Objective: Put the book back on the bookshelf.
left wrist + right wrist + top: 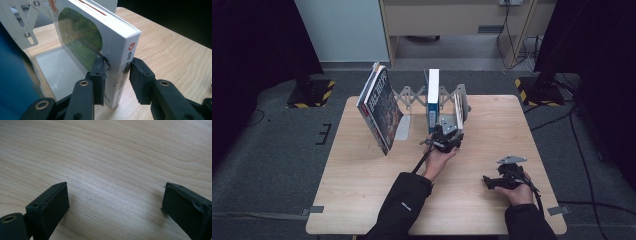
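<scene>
High view: we see the wooden table (362,200) w/ a metal expanding book rack (412,95) at its far side. A dark-covered book (381,107) leans tilted at the rack's left end, a blue-spined book (432,100) stands upright in the middle, and a white book (458,107) stands at the right end. The left gripper (448,136) sits right at the white book's near edge; the right gripper (494,181) rests low over bare tabletop, well apart from the rack.

Left gripper view: the white book (125,45) stands upright on the table, spine toward us, w/ a red round logo and small print on the spine and a green picture in a rounded window on the front cover. The left gripper (117,72) straddles the spine low down; one pad touches the cover side, the other stands just off the spine, so we read the jaws as slightly parted, not pressing.

Right gripper view: right gripper (115,195) jaws spread wide, nothing between them, pale wood grain beneath.
</scene>
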A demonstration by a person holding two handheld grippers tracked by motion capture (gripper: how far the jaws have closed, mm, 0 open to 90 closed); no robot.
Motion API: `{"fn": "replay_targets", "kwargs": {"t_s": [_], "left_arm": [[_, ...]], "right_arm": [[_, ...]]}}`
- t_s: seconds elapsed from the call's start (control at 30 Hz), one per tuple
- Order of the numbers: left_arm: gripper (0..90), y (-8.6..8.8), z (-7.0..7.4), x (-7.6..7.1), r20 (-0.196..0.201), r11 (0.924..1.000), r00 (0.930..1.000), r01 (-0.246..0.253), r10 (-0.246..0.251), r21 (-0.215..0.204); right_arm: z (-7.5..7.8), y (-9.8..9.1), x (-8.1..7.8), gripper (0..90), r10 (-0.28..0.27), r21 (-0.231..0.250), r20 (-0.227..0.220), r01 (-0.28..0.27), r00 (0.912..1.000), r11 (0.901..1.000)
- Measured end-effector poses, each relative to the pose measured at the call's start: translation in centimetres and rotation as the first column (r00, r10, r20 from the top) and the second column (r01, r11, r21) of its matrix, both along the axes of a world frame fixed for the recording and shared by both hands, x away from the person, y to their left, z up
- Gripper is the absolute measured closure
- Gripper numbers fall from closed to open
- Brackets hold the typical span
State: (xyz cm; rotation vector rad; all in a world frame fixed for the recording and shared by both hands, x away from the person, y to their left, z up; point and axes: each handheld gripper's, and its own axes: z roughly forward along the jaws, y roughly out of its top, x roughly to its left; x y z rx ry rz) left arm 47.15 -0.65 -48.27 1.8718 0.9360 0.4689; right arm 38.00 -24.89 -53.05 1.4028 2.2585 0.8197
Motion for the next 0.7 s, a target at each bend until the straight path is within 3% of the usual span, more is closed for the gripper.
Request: {"fn": "replay_targets", "kwargs": {"t_s": [0.33,0.6,0.7], "left_arm": [[62.7,-0.2,0.0,-0.2,0.019,0.9999,0.9998,0.001,-0.001,0.013],[57.1,1.7,0.8,-1.8,0.024,0.9989,0.9990,0.037,-0.037,0.030],[54.2,3.3,1.4,-2.8,-0.004,0.9985,0.9985,0.055,-0.055,0.008]], "right_arm": [[0.0,0.0,0.0,7.1,0.001,0.000,-0.001,-0.001,1.0000,1.0000],[0.1,0.0,-0.1,7.9,0.005,0.003,-0.011,-0.005,0.9999,1.0000],[0.2,0.1,-0.1,8.4,0.008,0.002,-0.020,-0.008,0.9998,1.0000]]}}
